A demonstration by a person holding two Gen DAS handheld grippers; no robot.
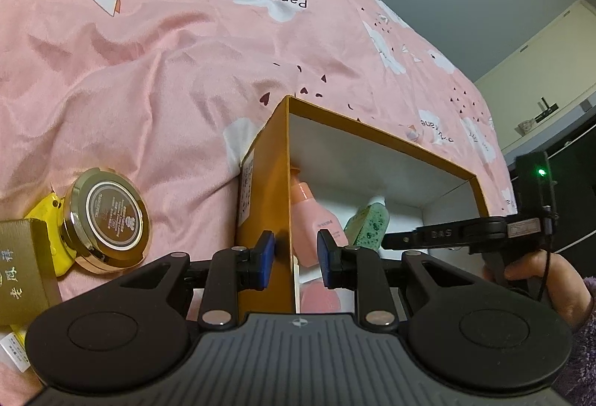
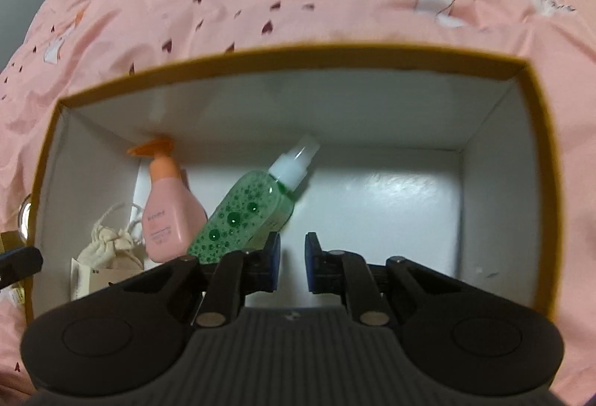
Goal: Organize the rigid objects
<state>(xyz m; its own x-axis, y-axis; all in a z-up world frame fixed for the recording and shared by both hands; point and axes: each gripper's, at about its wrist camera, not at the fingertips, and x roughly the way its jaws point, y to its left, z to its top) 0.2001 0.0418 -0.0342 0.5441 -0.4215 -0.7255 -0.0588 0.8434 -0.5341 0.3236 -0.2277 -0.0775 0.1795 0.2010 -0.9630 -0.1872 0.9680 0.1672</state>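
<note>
Right tongs [image 2: 292, 266], spread and empty, hover over the green bottle [image 2: 246, 216] in the box [image 2: 536, 182]; left tongs [image 1: 294, 259] straddle its wall, spread; the round compact [image 1: 108, 216] likely follows.

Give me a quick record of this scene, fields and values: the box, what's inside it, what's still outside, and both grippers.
surface: pink bedspread
box: orange box, open, white inside
inside box: pink pump bottle; green spray bottle, tilted; cloth pouch
outside box: round gold compact, gold carton, yellow item
left gripper: open, fingers either side of the box wall
right gripper: open, empty, above the box interior
</note>
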